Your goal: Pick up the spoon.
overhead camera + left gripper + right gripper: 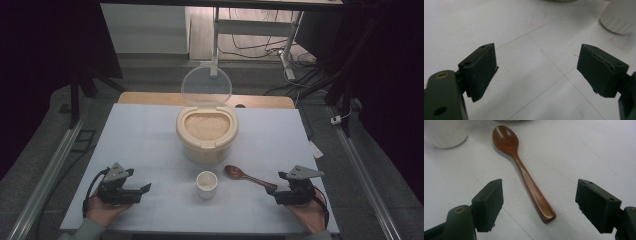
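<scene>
A beige rice container [207, 132] full of rice stands mid-table, its clear lid [206, 86] tipped up behind it. In front of it sits a small white cup [206, 183] [620, 15] [445, 132]. A brown wooden spoon [247, 177] [524, 171] lies flat to the cup's right, bowl toward the cup. My right gripper [271, 194] [539, 202] rests at the front right, open, with the spoon's handle end lying between its jaws, untouched. My left gripper [145, 190] [536, 70] rests at the front left, open over bare table.
The white table top [140, 140] ends close in front of both hands. A wooden strip [150, 98] runs along its far edge. Metal rails [55, 165] flank the table, and a desk frame with cables [287, 50] stands beyond.
</scene>
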A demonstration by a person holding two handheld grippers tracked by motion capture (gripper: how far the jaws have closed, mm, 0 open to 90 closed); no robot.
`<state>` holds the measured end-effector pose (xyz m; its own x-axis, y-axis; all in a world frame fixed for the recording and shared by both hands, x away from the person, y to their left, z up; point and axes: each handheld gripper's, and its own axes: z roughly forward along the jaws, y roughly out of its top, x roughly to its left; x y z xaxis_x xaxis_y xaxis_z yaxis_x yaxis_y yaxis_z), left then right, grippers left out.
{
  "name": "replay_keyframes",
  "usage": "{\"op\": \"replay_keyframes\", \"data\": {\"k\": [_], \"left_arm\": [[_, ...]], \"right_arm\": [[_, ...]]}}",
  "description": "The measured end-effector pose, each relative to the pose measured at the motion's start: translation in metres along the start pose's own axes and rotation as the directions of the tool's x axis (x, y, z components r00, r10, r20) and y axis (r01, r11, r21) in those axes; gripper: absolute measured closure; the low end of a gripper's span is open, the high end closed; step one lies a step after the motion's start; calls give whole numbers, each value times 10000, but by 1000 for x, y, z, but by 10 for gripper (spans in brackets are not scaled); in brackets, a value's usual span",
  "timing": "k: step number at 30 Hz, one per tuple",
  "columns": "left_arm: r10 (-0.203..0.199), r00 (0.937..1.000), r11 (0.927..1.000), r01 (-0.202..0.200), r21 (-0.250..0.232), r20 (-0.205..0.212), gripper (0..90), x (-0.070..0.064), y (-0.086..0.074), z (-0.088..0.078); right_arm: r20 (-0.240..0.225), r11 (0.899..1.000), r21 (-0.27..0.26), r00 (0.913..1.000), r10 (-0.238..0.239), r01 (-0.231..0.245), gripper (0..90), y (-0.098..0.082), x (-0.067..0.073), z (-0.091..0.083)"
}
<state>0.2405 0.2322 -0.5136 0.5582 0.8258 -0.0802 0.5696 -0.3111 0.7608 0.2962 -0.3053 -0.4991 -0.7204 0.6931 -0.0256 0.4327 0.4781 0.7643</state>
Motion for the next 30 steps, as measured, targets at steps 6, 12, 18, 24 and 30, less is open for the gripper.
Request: {"op": "replay_keyframes", "data": {"k": [6,12,18,24,30], "left_arm": [[57,10000,10000,-57,60,-6,157,0,0,1],[44,10000,10000,-44,26,-50,156,1,0,1],[57,10000,10000,-57,61,-72,156,1,0,1],[55,9999,9999,-54,92,-114,156,0,0,1],[82,10000,9999,-82,121,-11,155,3,-1,1]], "right_arm": [[-84,10000,-59,10000,36,-37,231,0,1,-1],[-71,10000,-39,9999,89,-89,243,0,0,-2],[-98,9999,-94,9999,111,-112,252,1,1,-3],[-261,9999,-112,9997,-33,31,254,3,1,-3],[-254,9998,-90,9995,-164,162,286,16,1,-12]]}}
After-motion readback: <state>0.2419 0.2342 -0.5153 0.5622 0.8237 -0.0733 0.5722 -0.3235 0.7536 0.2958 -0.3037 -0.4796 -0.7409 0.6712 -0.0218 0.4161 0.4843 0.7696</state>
